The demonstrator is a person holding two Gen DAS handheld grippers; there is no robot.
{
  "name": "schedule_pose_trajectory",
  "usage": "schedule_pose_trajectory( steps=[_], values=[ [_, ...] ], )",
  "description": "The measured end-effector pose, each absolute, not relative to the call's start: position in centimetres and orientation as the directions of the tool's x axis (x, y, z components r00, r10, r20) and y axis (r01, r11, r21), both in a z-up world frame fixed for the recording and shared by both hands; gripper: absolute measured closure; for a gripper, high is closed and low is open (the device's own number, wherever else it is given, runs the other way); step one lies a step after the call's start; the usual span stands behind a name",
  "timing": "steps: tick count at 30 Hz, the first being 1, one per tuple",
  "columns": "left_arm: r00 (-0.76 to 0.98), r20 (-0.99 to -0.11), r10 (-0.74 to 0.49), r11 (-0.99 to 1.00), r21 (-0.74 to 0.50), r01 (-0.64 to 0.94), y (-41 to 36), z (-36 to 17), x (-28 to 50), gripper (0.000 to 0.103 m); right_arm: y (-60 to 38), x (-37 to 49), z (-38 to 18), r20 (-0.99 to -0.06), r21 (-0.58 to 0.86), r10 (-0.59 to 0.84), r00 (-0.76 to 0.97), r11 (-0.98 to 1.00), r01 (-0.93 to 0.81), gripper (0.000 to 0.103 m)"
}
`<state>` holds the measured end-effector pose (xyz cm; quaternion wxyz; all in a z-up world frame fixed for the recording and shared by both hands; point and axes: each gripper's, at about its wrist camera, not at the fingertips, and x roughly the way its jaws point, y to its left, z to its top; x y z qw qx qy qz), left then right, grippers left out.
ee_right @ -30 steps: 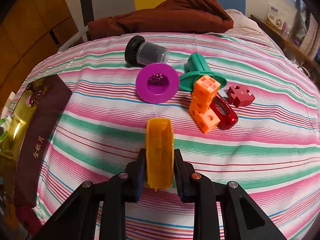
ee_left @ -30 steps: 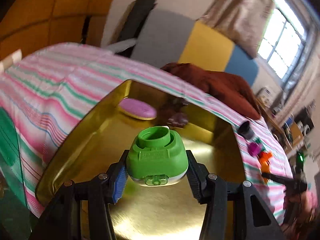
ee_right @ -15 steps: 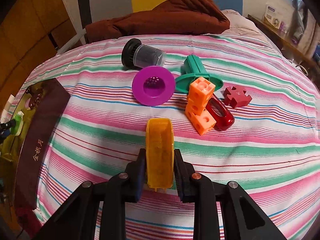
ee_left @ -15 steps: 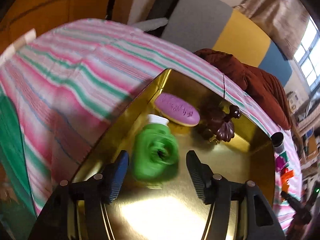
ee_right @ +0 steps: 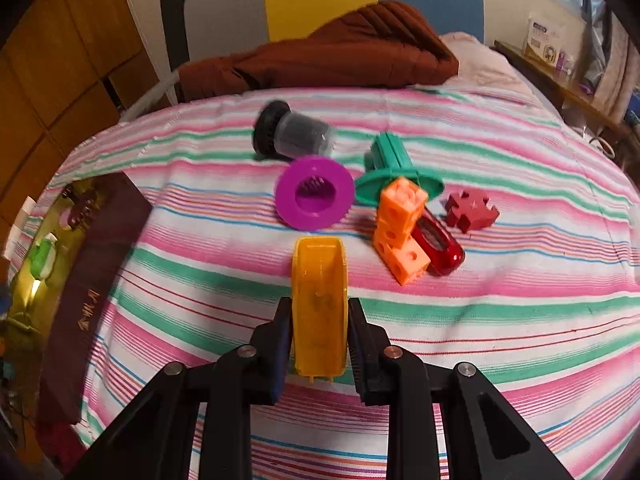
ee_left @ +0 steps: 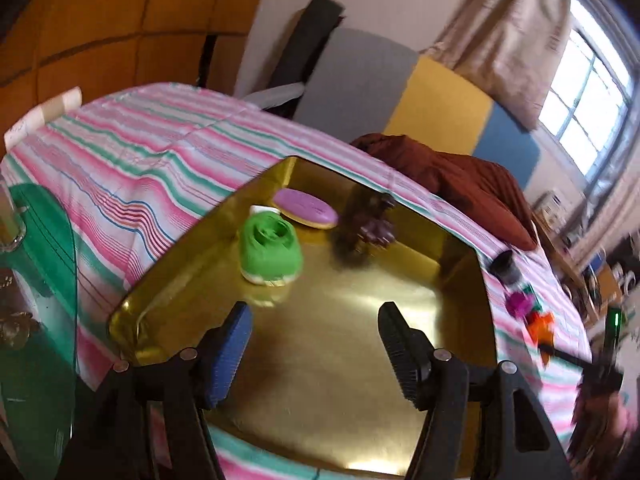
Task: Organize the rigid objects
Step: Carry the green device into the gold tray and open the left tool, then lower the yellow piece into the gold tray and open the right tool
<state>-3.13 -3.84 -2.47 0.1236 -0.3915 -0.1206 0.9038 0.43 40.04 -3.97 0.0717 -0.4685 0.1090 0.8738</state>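
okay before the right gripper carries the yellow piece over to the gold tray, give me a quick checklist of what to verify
1. Right gripper shut on the yellow piece: ok, both fingers press its sides.
2. Left gripper open and holding nothing: ok.
3. Green piece resting inside the gold tray: ok, beside the purple disc.
4. Bare tray floor for the yellow piece: ok, the near half is bare.
5. Left gripper out of the drop path: not ok, it hangs over the tray.
6. Dark object in the tray settled: cannot tell, blurred.
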Motion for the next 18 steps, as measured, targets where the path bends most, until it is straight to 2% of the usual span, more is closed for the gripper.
schedule_pose_trajectory(
  steps=[6,12,18],
  values=[
    [-0.677,-0.636,0.371,-0.928,-0.276,-0.249,-2.2,-1.8,0.2,0.036,35.7,-0.3,-1.8,-0.802,0.189,-0.077,-0.593,-0.973,-0.129,0.077],
    [-0.673,-0.632,0.385,-0.923,-0.277,-0.268,-2.1,-2.1,1.7,0.036,26.3,-2.0,0.7,-0.774,0.223,-0.227,-0.592,-0.972,0.081,0.077],
    [-0.688,-0.621,0.375,-0.927,-0.262,-0.268,-2.8,-1.9,2.8,0.036,17.9,-5.0,0.3,-0.805,0.236,-0.309,-0.507,-0.95,0.205,0.077]
  ],
)
